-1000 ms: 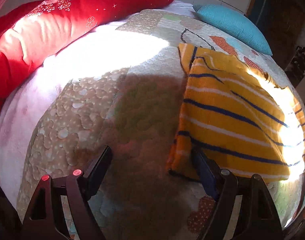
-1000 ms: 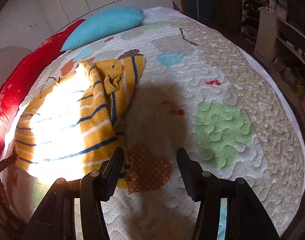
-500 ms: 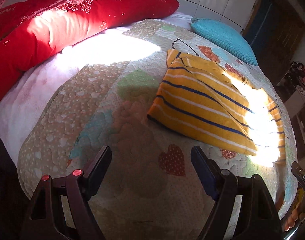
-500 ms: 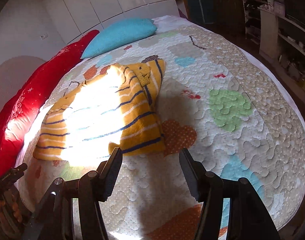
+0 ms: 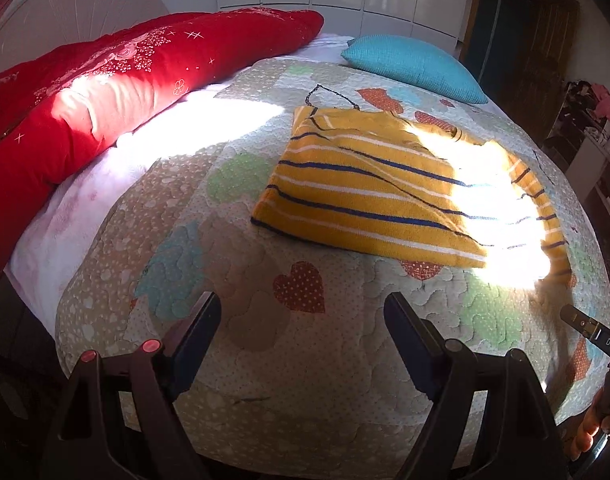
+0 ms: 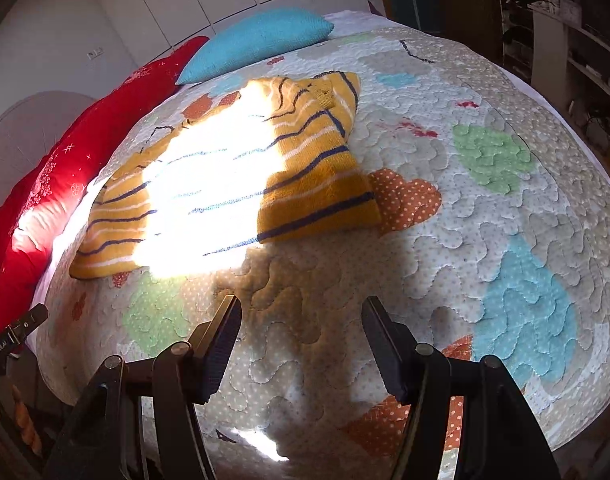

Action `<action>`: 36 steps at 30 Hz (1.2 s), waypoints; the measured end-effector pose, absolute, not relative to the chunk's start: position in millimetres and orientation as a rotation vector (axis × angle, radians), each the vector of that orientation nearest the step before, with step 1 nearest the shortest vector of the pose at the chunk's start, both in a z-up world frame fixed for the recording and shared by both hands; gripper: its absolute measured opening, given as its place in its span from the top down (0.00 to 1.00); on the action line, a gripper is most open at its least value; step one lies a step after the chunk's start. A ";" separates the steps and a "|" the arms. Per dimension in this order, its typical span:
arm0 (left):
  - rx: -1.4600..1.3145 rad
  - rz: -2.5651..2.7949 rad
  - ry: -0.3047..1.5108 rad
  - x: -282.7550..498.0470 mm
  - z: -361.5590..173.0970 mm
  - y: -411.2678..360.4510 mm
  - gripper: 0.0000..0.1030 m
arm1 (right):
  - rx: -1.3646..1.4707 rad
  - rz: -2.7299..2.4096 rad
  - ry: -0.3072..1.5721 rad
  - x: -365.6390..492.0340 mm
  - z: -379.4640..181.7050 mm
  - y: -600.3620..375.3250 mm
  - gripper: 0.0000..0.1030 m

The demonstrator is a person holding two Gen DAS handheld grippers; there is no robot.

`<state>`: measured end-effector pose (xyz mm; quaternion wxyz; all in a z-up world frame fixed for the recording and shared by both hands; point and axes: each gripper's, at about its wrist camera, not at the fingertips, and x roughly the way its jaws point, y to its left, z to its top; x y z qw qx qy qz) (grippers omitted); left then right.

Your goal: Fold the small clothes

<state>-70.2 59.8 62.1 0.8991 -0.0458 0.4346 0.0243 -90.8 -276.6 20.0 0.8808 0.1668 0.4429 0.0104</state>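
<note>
Yellow knit with navy and white stripes, a small sweater is seen from the left wrist lying folded on a patchwork quilt, below a blue pillow and beside a red pillow. The left gripper is held wide open and empty, apart from the cloth. From the right wrist, the sweater lies flat; the right gripper is parted, nothing between. A fold appears finished; next, a fresh edge would need pinching.

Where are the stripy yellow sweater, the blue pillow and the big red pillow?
Stripy yellow sweater [image 5: 369, 204], left wrist view, middle of its folded body.
Blue pillow [image 5: 413, 65], left wrist view, its middle.
Big red pillow [image 5: 117, 88], left wrist view, its patterned top.
</note>
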 end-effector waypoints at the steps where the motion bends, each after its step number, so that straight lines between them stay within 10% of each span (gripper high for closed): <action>1: -0.097 0.047 0.902 -70.1 61.4 59.9 0.20 | 0.350 0.021 0.926 -91.0 18.8 -277.2 0.35; 36: -0.135 0.055 1.016 -36.4 17.2 50.3 0.17 | 0.283 0.044 0.846 -93.2 2.2 -272.8 0.25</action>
